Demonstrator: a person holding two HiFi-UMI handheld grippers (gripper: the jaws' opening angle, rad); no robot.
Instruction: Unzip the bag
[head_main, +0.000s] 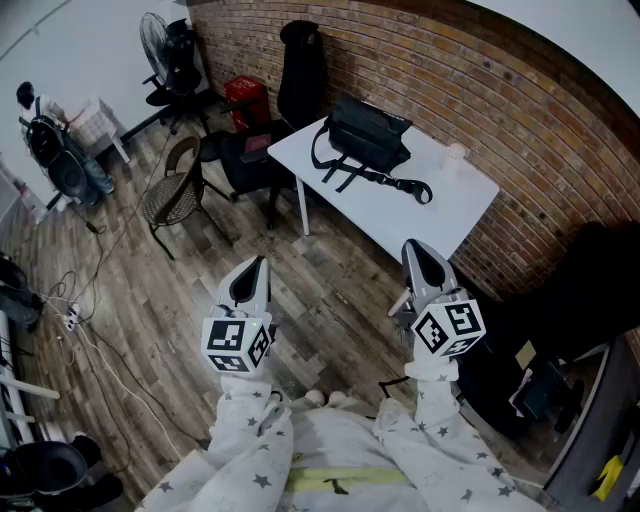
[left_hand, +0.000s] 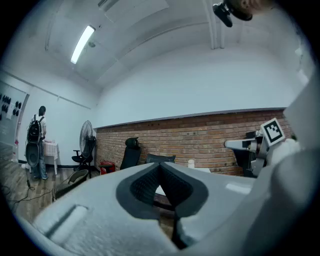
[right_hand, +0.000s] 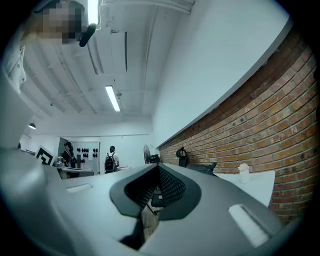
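Black bag, one, lying on white table; one pale cup beside it; two grippers, left gripper and right gripper, jaws together, empty, well short of table; one dark chair just left of table.

Table: along the brick wall, ahead of the person.
Bag: on the table, toward its left end.
Strap: runs from the bag across the tabletop toward the middle.
Small container: on the table, right of the bag, on the wall side.
Office chair: behind the table's left end, by the wall.
Low chair: on the floor, left of the table.
Left gripper, right gripper: side by side above the floor, short of the table, the right one nearer its edge.
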